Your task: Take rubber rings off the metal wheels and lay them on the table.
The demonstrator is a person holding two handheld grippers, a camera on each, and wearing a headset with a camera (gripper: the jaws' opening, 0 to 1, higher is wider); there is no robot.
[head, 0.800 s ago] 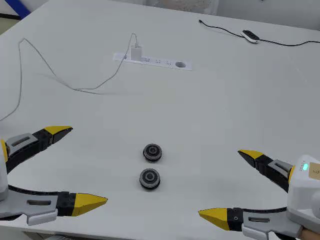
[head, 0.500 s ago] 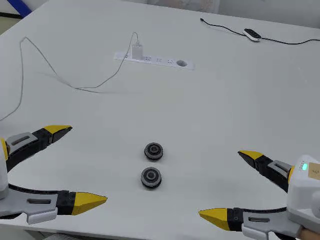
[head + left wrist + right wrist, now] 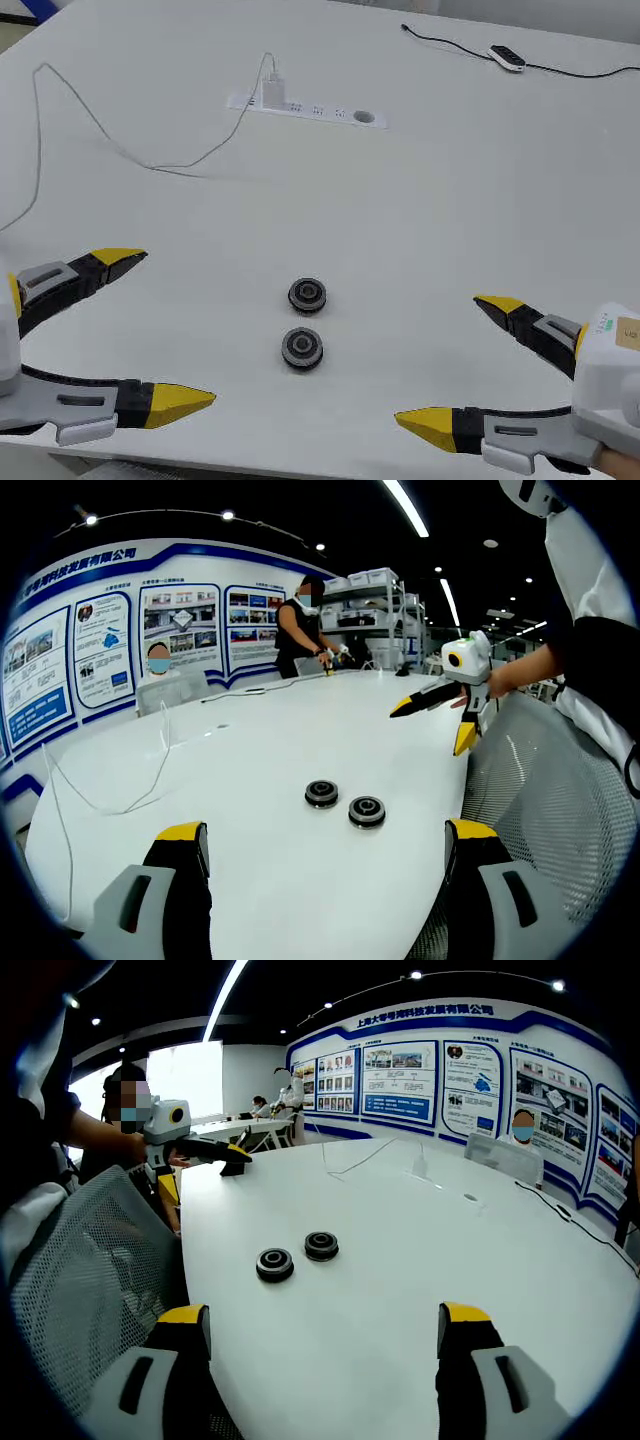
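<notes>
Head view is showing you holding both grippers low over the white table [image 3: 450, 200], one at each side of the two metal wheels. The far wheel [image 3: 307, 295] and the near wheel [image 3: 302, 348] are lying flat on the table, just beside each other without touching, and each is wearing a dark rubber ring [image 3: 292, 296] around its rim. Your left gripper [image 3: 170, 329] is hanging with its yellow-tipped jaws spread wide and gripping nothing. Your right gripper [image 3: 445, 361] is doing the same, and bare table is lying between each gripper and the wheels. A tan sticker [image 3: 628, 335] is showing on the right gripper's white body, its writing too small to read. Farther back, a white power strip [image 3: 305, 110] is lying on the table with a white plug [image 3: 272, 95] standing in it and a thin white cable [image 3: 160, 169] trailing off to the left. A black cable [image 3: 445, 42] with a small white controller [image 3: 507, 58] is running along the far right. Right gripper view is showing blue-and-white wall panels [image 3: 420, 1070] carrying Chinese lettering that you cannot read at this size, and a mesh chair back [image 3: 90, 1260] is standing at the table's edge.
</notes>
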